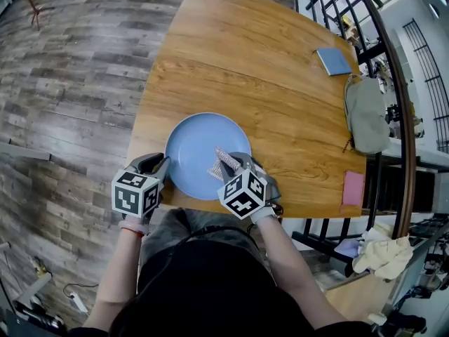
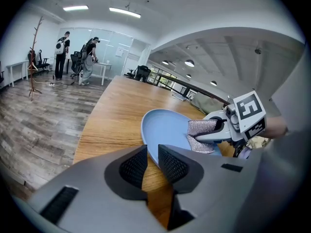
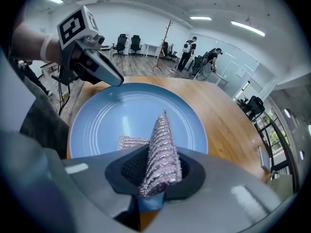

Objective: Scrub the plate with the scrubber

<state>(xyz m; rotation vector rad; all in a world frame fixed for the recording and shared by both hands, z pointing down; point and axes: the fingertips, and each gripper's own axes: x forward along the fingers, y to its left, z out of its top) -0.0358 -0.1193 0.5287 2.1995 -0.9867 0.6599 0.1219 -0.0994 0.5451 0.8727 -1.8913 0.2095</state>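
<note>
The plate (image 1: 189,149) lies flat on the tabletop (image 1: 266,83), close to its near edge and right in front of the person. The left tool (image 2: 152,155) has its jaws nearly together with the plate's left rim pinched between their tips. The right tool (image 3: 159,168) is clamped on the scrubber (image 3: 163,144), a shiny silvery mesh cloth that stands up in a folded ridge between the jaws. Its lower flap seems to rest on the right part of the plate.

The main risk is probably the thin hold on the rim. A hard stroke toward the person could pull the plate out of the left tool, and it has little tabletop left before the edge. The cloth is held only by a fold, so dragging it under pressure might tug it loose or bunch it up. The hard jaw tips would then scrape the glaze instead of the mesh.

The plate holds nothing but the scrubber flap, and no food, water or foam shows on it.
</note>
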